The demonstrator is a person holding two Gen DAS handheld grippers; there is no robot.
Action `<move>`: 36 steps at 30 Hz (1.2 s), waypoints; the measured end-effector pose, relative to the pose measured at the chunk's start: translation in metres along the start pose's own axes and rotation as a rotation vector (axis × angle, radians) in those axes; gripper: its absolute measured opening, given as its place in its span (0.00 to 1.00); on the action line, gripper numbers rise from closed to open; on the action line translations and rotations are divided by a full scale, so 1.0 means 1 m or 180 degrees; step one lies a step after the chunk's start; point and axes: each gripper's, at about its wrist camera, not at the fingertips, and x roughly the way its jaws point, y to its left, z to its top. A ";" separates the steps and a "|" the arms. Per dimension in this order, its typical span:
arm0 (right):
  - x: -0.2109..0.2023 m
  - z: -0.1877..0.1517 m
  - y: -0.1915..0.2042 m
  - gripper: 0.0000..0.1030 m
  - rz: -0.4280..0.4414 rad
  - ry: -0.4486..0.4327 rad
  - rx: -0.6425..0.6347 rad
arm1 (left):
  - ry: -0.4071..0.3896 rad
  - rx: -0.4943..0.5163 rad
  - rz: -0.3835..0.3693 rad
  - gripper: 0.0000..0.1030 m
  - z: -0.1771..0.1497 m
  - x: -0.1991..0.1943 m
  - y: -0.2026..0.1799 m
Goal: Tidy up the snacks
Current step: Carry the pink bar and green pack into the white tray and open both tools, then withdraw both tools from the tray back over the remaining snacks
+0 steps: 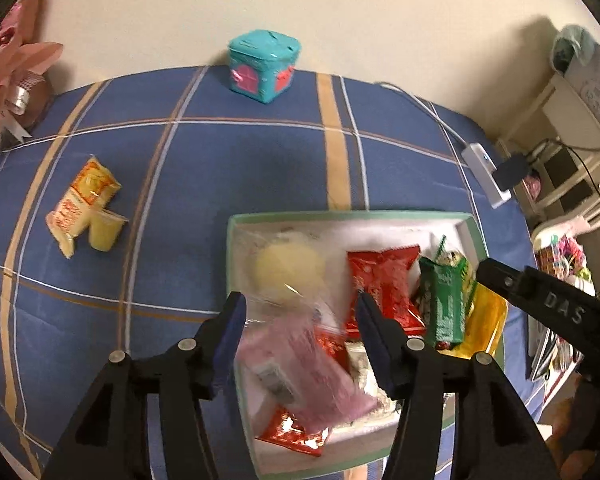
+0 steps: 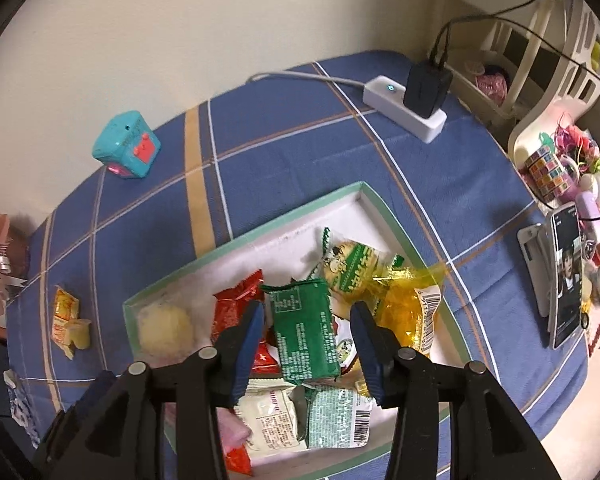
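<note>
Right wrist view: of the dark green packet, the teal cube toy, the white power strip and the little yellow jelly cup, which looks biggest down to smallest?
1. Dark green packet, though it lies nearest the camera.
2. White power strip and teal cube toy: too alike to rank.
3. Yellow jelly cup.

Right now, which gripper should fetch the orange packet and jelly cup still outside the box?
Left. The orange packet and jelly cup lie left of the box, nearer the open left gripper; the right gripper hovers over the box.
</note>
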 end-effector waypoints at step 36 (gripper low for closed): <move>-0.032 -0.012 0.077 1.00 -0.0110 -0.0331 -0.0743 | -0.0751 -0.0287 0.0576 1.00 0.018 -0.053 0.121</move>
